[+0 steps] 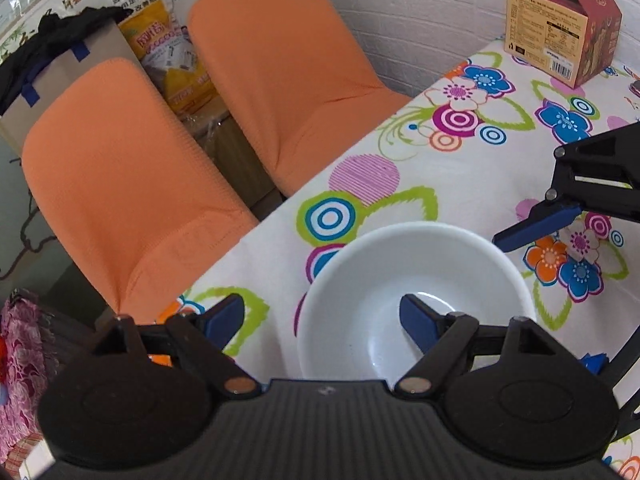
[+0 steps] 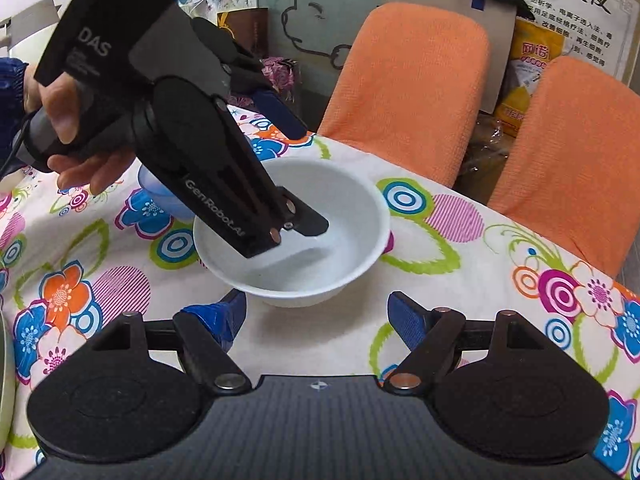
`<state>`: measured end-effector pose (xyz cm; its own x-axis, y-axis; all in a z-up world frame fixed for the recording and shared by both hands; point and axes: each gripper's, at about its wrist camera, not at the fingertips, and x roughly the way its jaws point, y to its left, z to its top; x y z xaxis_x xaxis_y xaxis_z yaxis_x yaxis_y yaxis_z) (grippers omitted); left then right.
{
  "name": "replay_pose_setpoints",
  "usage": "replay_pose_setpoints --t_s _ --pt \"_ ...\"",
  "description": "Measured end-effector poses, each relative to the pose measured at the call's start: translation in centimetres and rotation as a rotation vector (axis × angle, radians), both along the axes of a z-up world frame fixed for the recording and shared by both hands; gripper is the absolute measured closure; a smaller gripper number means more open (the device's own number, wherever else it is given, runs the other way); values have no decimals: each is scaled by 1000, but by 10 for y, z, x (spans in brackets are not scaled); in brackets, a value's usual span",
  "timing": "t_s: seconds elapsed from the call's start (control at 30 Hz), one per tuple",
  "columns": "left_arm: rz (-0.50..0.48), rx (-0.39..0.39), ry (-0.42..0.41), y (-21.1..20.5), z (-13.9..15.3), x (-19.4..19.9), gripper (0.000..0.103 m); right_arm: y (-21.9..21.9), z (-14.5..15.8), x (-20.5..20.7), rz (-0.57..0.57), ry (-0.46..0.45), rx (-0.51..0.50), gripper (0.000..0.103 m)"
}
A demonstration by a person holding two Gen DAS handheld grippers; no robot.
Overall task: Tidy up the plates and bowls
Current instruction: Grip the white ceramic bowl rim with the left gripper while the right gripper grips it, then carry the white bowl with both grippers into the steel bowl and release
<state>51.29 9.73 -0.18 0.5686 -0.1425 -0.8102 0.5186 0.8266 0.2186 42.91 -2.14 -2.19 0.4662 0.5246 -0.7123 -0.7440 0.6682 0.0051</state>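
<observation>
Your left hand grips the handle of the left gripper, whose jaws stand released and wide: one blue finger sits outside the near rim of the white bowl, over the flowered tablecloth, and the other dips inside the bowl, so the wall lies between them with neither pad clearly pressing on it. The bowl itself rests upright and empty near the table's edge, just in front of two orange chairs. A pale blue cup peeks out behind your left gripper in the right wrist view, close to the bowl. Further right, your right gripper hovers just short of the bowl, jaws also released and holding nothing. A cardboard box stands at the far right corner of the table.
</observation>
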Motion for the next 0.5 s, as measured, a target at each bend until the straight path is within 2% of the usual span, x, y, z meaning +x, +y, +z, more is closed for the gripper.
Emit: replay_pose_setpoints --t_s 0.2,0.23,0.27,0.33,0.5 --pt "54 -41 -8 -6 -16 11 23 20 -14 5 13 -70 -11 39" --pt "61 -58 -7 -6 -16 12 26 23 -16 5 17 -91 -8 39" --pt "65 -80 7 -6 -15 13 37 26 -16 4 20 -117 -10 38" --pt "83 -72 -12 -10 -10 10 39 31 -14 0 21 -162 -43 38" --pt "68 -62 -73 -15 20 -16 39 20 12 -24 32 -223 -31 38"
